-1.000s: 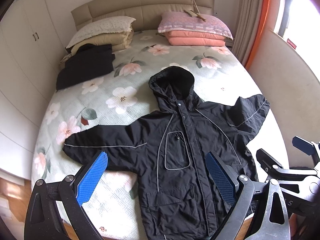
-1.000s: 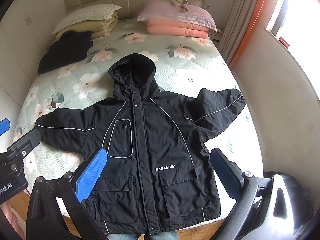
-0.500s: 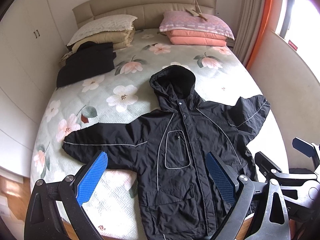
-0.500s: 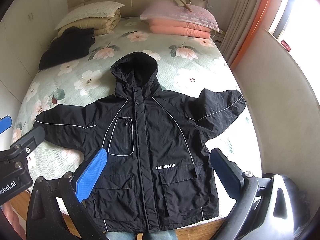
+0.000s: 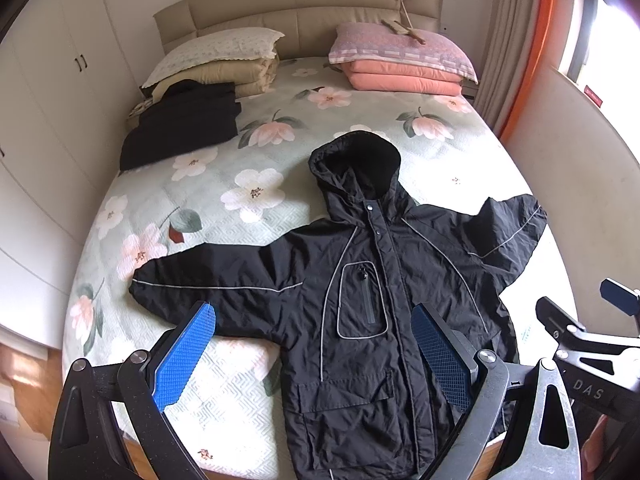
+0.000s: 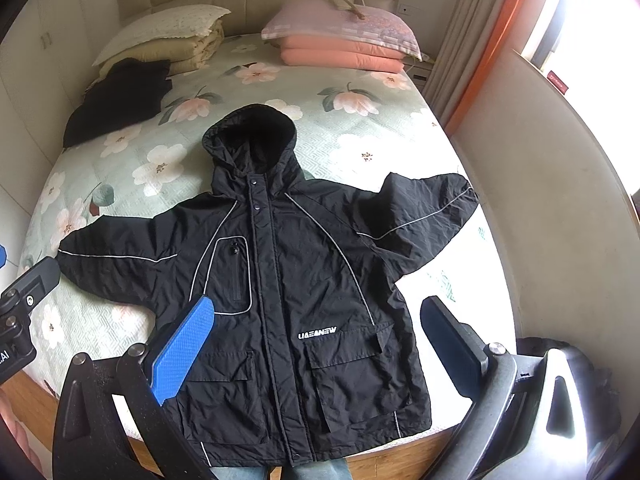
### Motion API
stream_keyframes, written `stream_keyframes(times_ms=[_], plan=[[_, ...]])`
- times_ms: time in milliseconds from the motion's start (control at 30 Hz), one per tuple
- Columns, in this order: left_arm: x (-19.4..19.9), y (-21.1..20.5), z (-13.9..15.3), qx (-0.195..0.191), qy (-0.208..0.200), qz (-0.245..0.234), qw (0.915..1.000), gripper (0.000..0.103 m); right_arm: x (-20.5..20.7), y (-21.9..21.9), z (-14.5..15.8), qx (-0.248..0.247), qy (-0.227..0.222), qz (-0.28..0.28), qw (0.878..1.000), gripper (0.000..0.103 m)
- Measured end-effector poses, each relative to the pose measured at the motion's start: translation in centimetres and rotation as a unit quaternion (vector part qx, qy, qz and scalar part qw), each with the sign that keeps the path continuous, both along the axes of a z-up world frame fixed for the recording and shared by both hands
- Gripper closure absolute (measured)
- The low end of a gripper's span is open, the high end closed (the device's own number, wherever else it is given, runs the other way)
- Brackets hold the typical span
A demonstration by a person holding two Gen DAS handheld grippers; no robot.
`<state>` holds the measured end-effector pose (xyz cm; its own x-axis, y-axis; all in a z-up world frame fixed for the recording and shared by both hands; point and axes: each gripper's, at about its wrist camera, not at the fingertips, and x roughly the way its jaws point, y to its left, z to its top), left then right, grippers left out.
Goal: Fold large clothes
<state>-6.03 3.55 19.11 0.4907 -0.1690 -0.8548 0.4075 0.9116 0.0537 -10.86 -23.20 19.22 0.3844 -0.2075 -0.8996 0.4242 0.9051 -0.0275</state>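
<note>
Both my grippers hang above the foot edge of the bed, neither touching anything.

Left gripper: jaws spread wide, nothing between them. Its blue pads frame the lower left half of the jacket from above. One pad sits over the bare bedspread just below the jacket's left-hand sleeve; the other sits over the front panel beside the zip chest pocket.

Right gripper: also wide open and empty. In its view the blue pad overlaps the jacket's chest pocket side, and the dark finger stands past the jacket's hem corner, over the bed's right edge. The jacket body lies between the two fingers, below them.

Jacket: black, hooded, front up, closed, spread flat on the floral bedspread. Hood points toward the headboard; hem reaches the foot edge and slightly overhangs it. One sleeve stretches toward the bed's left edge; the other sleeve angles up toward the right edge, partly bunched. White lettering above the lower flap pocket.

Elsewhere: a folded dark garment near the head-left corner, beside stacked beige bedding. Pink pillows at the head-right corner. Each camera catches the other gripper at its frame edge.
</note>
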Motion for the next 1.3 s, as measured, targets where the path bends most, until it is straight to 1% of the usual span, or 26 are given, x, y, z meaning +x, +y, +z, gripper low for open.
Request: stream_keyframes(times_ms=[467,667,800,967,1100,1200,1300], plan=[[-0.1,-0.2,-0.7,0.003,0.005,-0.011,0.9999,0.004,-0.3,0.0,0.0,-0.003,0.005,-0.012,1.000,0.000],[0.1,0.0,-1.3,0.025,-0.015,-0.007,0.9995,0.004,-0.5,0.3,-0.3,-0.009,0.013,-0.014,1.000,0.000],[0.7,-0.2,-1.7,0.024,-0.007,-0.003,0.9997,0.004,-0.8,-0.2,-0.8,-0.010,0.020,-0.015,1.000,0.000],[0.7,-1.3,-1.8,0.026,-0.005,-0.001,0.9997,0.004,-0.9,-1.9,-1.0,-0.003,0.017,-0.023,1.000,0.000],[0.8,-3.4,-1.9,0.032,-0.008,0.006,0.9994,0.004,-0.9,-3.9,-1.5,-0.001,0.017,-0.020,1.000,0.000],[0.7,-5.7,-2.1,0.030,-0.008,0.014,0.9994,0.004,-0.9,-6.6,-2.2,0.002,0.016,-0.016,1.000,0.000],[0.6,-9.1,-2.8,0.031,-0.005,0.025,0.9992,0.004,-1.1,-11.2,-3.2,-0.007,0.012,-0.014,1.000,0.000]])
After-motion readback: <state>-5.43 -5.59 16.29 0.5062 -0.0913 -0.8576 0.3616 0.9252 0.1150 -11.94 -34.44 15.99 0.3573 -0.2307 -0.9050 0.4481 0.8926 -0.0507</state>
